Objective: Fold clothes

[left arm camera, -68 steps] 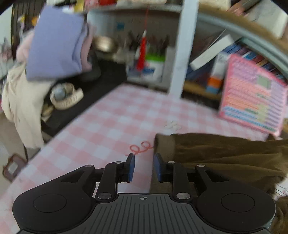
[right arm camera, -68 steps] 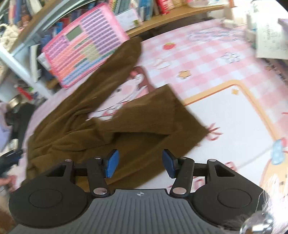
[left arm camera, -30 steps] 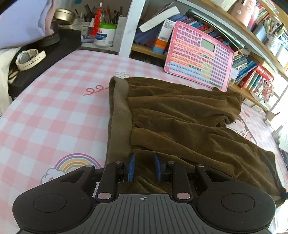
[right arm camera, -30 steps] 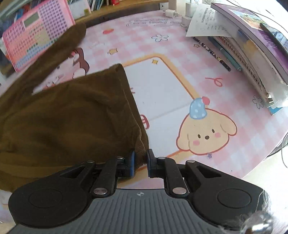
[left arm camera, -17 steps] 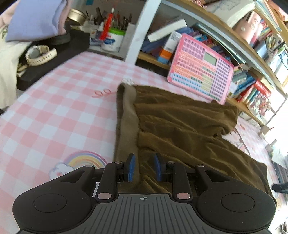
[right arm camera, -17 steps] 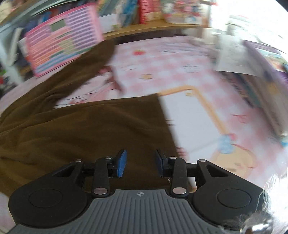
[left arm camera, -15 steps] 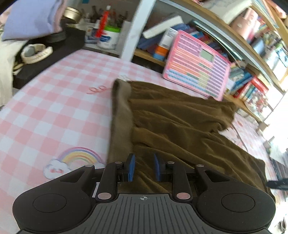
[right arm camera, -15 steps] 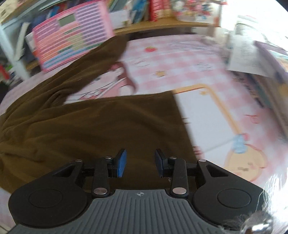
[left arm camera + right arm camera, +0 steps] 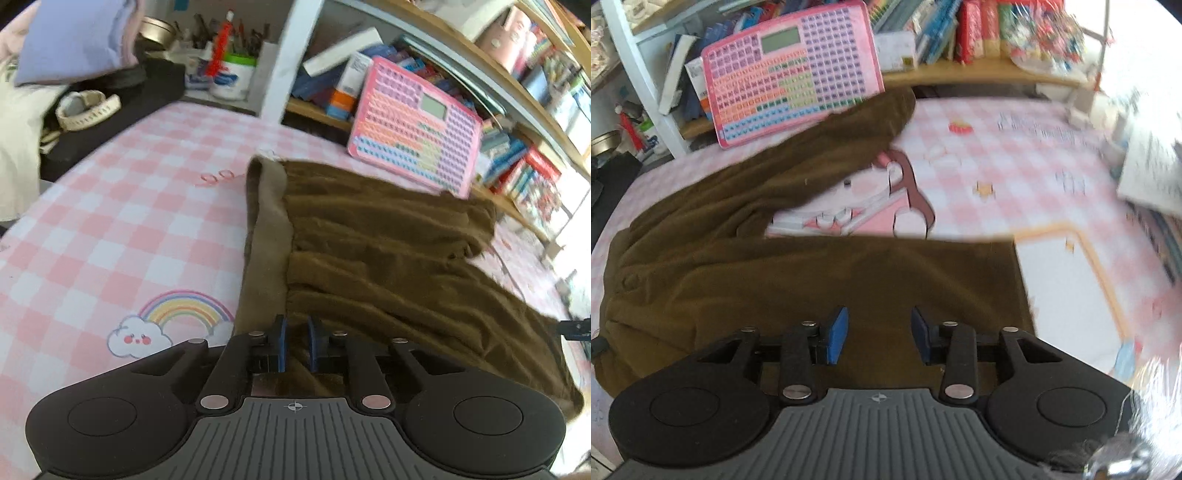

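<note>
A brown garment point(image 9: 388, 258) lies spread on the pink checked table cover point(image 9: 129, 221), its lighter waistband point(image 9: 267, 236) towards the left. My left gripper point(image 9: 294, 345) sits at the near end of the waistband. Its jaws are closing, and brown cloth fills the narrow gap between the blue pads. In the right wrist view the same garment point(image 9: 775, 277) has one leg stretched back and the other lying flat across the front. My right gripper point(image 9: 879, 330) hovers over that near leg. Its jaws are opening and the pads touch nothing; the cloth lies below them.
A pink keyboard-like board point(image 9: 413, 125) point(image 9: 790, 66) leans on the bookshelf behind the garment. A black box with a pale watch point(image 9: 85, 107) and a pen pot point(image 9: 231, 74) stand at the back left. Papers point(image 9: 1152, 173) lie at the right edge.
My right gripper let go of the garment's hem, opened, and moved left over the leg. My left gripper's jaws narrowed on the cloth by the waistband; that hand barely moved.
</note>
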The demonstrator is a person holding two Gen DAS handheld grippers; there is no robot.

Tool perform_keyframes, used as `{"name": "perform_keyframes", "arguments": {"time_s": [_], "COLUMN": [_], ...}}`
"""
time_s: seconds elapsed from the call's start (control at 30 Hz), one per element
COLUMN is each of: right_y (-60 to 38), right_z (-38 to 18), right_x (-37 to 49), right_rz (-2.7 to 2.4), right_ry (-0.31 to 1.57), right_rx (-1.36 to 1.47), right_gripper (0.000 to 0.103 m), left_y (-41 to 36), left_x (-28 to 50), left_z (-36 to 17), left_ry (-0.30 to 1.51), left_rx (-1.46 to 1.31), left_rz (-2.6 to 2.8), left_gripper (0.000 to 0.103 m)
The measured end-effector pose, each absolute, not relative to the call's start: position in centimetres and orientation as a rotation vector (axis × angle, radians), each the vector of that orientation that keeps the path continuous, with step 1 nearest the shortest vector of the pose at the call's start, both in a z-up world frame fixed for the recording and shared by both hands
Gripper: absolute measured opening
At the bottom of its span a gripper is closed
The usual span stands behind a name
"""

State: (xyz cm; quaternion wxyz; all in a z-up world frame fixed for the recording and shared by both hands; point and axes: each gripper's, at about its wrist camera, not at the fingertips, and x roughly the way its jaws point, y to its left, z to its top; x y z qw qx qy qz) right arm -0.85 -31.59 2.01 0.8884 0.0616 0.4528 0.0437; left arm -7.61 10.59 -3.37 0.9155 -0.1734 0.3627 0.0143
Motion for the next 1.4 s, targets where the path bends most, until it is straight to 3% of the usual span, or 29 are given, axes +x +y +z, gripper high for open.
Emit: {"name": "perform_keyframes", "arguments": {"time_s": [0.43, 0.8, 1.13, 1.4], "right_y": [-36.0, -40.0, -39.3, -38.3], "right_z": [2.8, -0.6, -1.3, -1.9], "right_x": [8.8, 21.2, 28.0, 31.7], "right_rz": [0.458, 0.695, 0.809, 0.865], "right_ry": [0.843, 0.785, 0.723, 0.730], "right_rx": [-0.111, -0.179, -0.130, -0.094], "right_gripper": [0.060, 0.065, 0.075, 0.077], "left_y": [2.8, -8.4, -10.1, -10.2], "left_x": [-7.6, -7.9, -9.5, -10.3], "left_z": [-0.5, 1.1, 2.0, 2.3], "left_ry": [0.687, 0.693, 0.733, 0.750], "left_rx": [-0.406, -0.459, -0.465, -0.477], "left_rz": [0.207, 0.289, 0.436, 0.496], "left_gripper": [0.015, 0.016, 0.016, 0.016]}}
